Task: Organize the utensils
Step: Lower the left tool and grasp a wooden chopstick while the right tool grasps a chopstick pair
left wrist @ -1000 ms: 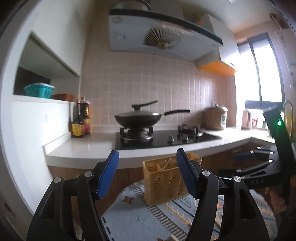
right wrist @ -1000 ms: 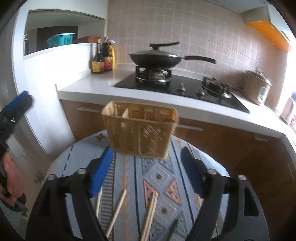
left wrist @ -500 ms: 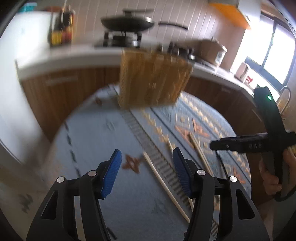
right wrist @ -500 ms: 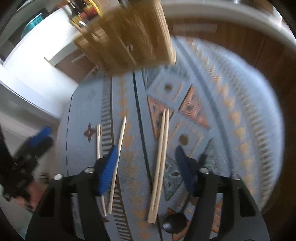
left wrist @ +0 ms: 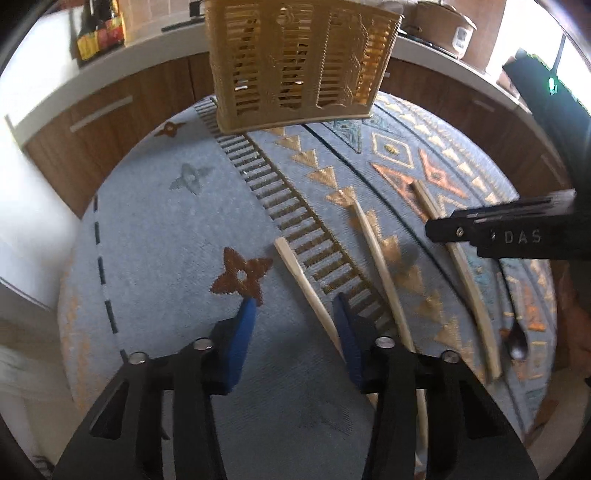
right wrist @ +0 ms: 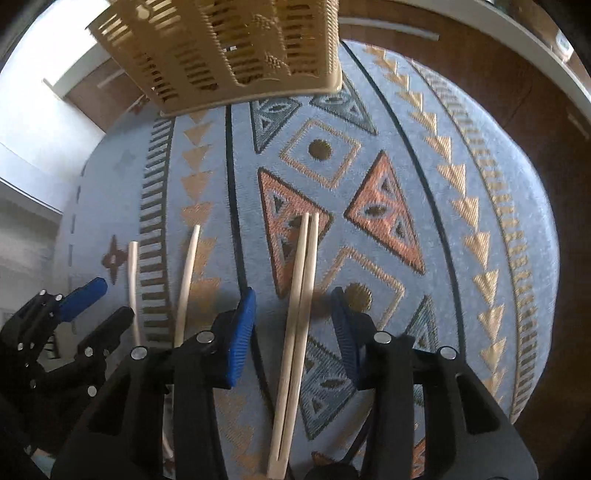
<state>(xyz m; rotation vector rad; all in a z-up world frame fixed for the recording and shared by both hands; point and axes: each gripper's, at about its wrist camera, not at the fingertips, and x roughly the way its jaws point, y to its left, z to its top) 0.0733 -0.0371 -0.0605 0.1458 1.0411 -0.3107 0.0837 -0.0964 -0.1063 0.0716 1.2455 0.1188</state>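
A yellow slatted utensil basket (left wrist: pixel 299 62) stands at the far side of a round patterned mat (left wrist: pixel 166 229); it also shows in the right wrist view (right wrist: pixel 229 48). Several wooden chopsticks lie on the mat. My left gripper (left wrist: pixel 293 314) is open, low over one single chopstick (left wrist: pixel 306 288), with another (left wrist: pixel 380 266) to its right. My right gripper (right wrist: pixel 293 306) is open, with a pair of chopsticks (right wrist: pixel 299 314) lying between its fingers. A dark spoon (left wrist: pixel 515 343) lies at the right edge of the mat.
Wooden kitchen cabinets (left wrist: pixel 122 107) and a white counter curve behind the mat. Sauce bottles (left wrist: pixel 98 33) stand on the counter. In the right wrist view, the left gripper (right wrist: pixel 92 306) sits low at the left near two single chopsticks (right wrist: pixel 184 288).
Both grippers have tilted down from facing the stove and dropped close to the mat. The left now hovers over a single chopstick, the right straddles the chopstick pair.
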